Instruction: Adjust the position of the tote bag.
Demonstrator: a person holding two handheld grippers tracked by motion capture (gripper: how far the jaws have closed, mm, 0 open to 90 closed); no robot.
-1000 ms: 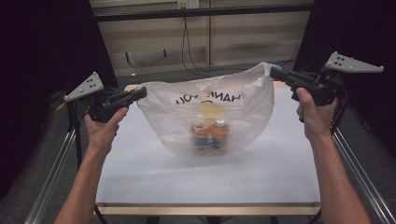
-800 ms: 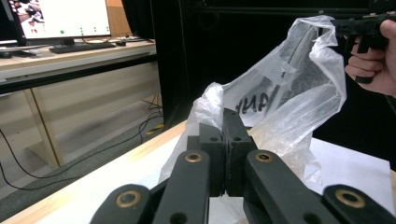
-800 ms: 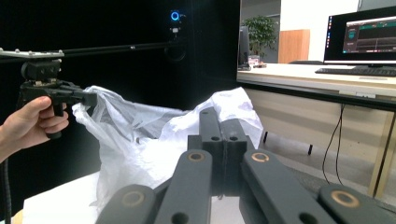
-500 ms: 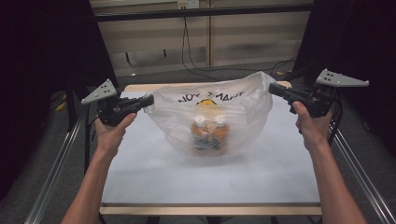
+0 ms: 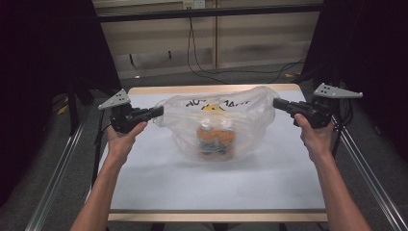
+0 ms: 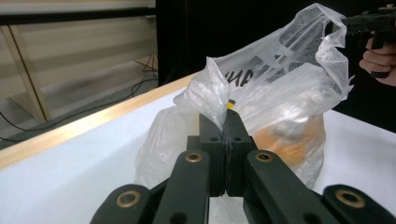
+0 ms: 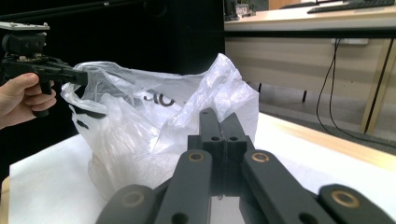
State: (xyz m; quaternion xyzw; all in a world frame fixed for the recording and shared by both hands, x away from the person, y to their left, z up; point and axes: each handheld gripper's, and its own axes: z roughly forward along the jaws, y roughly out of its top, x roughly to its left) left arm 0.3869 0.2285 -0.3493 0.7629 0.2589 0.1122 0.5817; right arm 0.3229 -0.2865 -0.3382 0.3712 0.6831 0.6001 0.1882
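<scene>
Person is holding a clear plastic bag (image 5: 219,120) stretched between 2 grippers over the white desk (image 5: 216,183). Left gripper (image 5: 156,112) is pinching the bag's left edge, jaws clenched on a bunched fold of plastic; the left gripper view is showing the film squeezed right between the 2 black jaws. Right gripper (image 5: 278,103) is doing the same on the bag's right edge, jaws clenched on plastic, which the right gripper view is showing rising out of the jaw tips.

Bag is sitting in the middle of the desk, bottom resting on the surface, top pulled wide and held up between the 2 grips. Dark lettering is running across the upper part. Inside, at the bottom, orange items (image 5: 216,137) are lying in a small heap, with something yellow (image 5: 210,109) above them; exact kind is too blurred to tell.

Why the hold looks like this: gripping at opposite edges is keeping the load centered and low, so the items are settling at the bottom instead of rolling out. Thin film is slippery, so pinching a gathered fold rather than 1 layer is likely giving a firmer hold. Both hands (image 5: 122,142) are staying level with each other, likely so the bag isn't tipping.
</scene>
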